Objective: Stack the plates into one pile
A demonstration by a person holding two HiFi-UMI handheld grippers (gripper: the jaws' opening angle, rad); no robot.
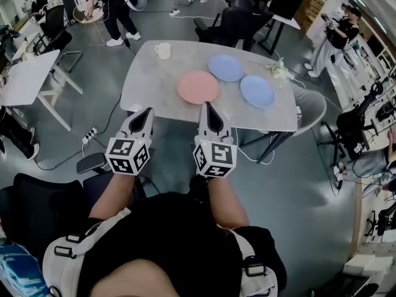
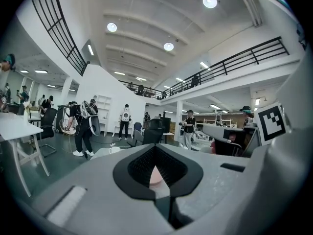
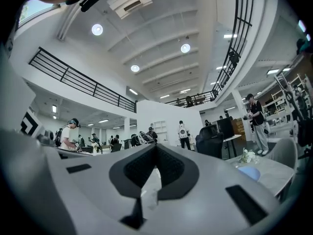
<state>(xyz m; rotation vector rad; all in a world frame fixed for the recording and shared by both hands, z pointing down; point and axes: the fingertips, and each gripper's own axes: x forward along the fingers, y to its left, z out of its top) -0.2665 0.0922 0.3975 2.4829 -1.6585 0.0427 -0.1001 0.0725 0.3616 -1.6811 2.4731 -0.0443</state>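
Starting from the right gripper [image 1: 208, 106]: its jaws are pinched together with nothing in them, and the tip sits about at the near edge of the table [image 1: 148, 94] in the head view. The left gripper [image 1: 146, 112] is the same, jaws closed and empty, parked beside it at roughly 9 o'clock.

Going outward, all three plates lie flat and separate on the table, so we'd say no stacking has happened yet. The pink plate [image 1: 197, 86] is dead ahead of the right gripper at 12 o'clock and close. From the left gripper it's more like 1 o'clock and a bit further off. So the right hand looks like the nearer one for that plate, though through the left gripper view we also catch a sliver of pink between the jaw pads.

The far blue plate [image 1: 226, 67] sits just beyond the pink one, at about 1 o'clock from the right gripper, with their rims nearly touching. The near blue plate [image 1: 257, 90] is off at 2 o'clock, just beside the far blue one. Plates are round, so there's no long axis to line up with, only a rim to catch. A mug [image 1: 163, 50] stands well apart at the table's far left corner.

Our guess: the jaws need to open before anything gets picked up.
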